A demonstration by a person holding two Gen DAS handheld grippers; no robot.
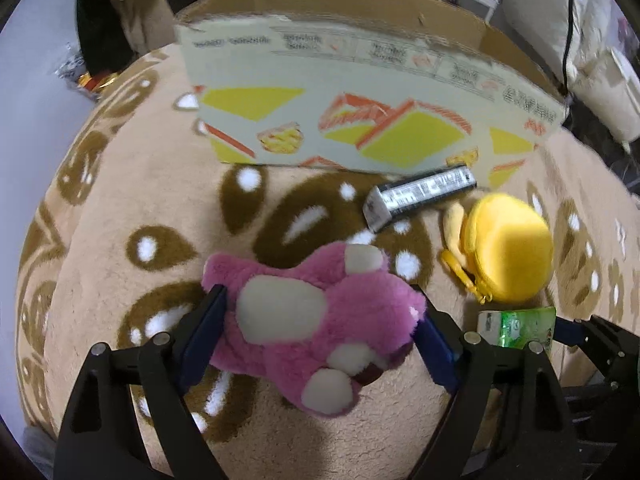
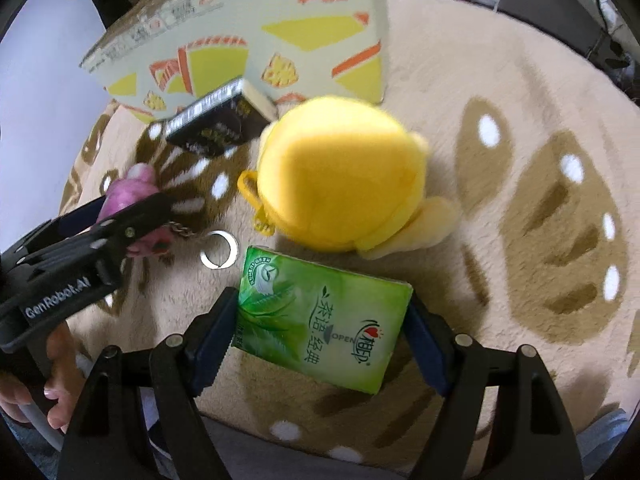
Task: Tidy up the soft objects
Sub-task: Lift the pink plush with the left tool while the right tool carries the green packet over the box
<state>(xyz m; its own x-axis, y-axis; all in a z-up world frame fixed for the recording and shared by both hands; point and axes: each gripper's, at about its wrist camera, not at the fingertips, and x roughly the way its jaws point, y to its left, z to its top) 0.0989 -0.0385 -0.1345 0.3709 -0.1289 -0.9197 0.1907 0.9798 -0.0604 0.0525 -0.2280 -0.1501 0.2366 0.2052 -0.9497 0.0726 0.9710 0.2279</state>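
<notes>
A pink plush bear (image 1: 288, 312) with pale patches sits between the blue pads of my left gripper (image 1: 320, 296), which press on both its sides just above the rug. In the right wrist view only a bit of this bear (image 2: 132, 188) shows behind the left gripper's body, and its chain and keyring (image 2: 219, 249) lie on the rug. My right gripper (image 2: 322, 300) is shut on a green pack of tissues (image 2: 320, 328), pads against its two short sides. The left wrist view shows the same pack (image 1: 516, 326) at the lower right.
A printed cardboard box (image 1: 360, 120) stands open at the back of the tan patterned rug (image 1: 120, 200). In front of it lie a black carton (image 1: 420, 196) and a round yellow plush pouch (image 1: 504, 248) with a clip. A hand (image 2: 60, 392) holds the left gripper's handle.
</notes>
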